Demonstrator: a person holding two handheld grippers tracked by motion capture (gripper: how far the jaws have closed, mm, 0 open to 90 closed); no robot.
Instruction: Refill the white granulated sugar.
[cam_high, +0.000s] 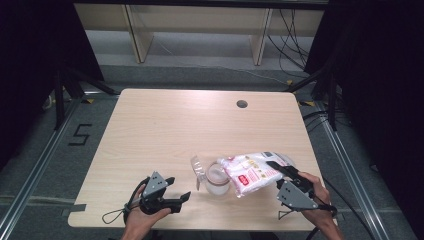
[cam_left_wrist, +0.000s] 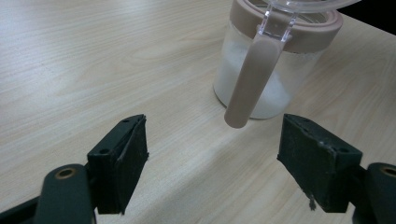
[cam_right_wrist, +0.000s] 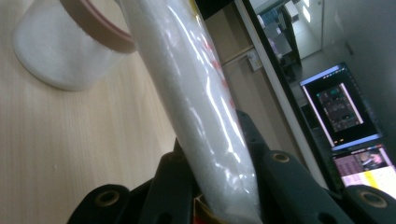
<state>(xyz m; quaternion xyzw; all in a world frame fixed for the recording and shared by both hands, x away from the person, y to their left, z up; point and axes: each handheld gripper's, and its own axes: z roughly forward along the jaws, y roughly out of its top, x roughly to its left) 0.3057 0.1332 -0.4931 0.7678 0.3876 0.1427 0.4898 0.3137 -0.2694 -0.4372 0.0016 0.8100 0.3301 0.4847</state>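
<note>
The right gripper (cam_high: 281, 169), at about four o'clock on the tabletop (cam_high: 165, 130), is clamped on a white plastic bag (cam_high: 252, 171) with red printing too small to read, tilted over the open glass jar (cam_high: 218, 179) of white powder at five o'clock. The left gripper (cam_high: 179, 190), at seven o'clock, stands with jaws spread and nothing between them, facing the jar's brown-rimmed mouth and its hanging brown clasp (cam_left_wrist: 250, 81). A number 5 (cam_high: 80, 134) is marked on the floor at nine o'clock.

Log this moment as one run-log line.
left gripper: open, empty, beside jar | right gripper: shut on bag | bag: tilted over jar mouth | jar: upright on table, lid flipped open, white contents inside
</note>
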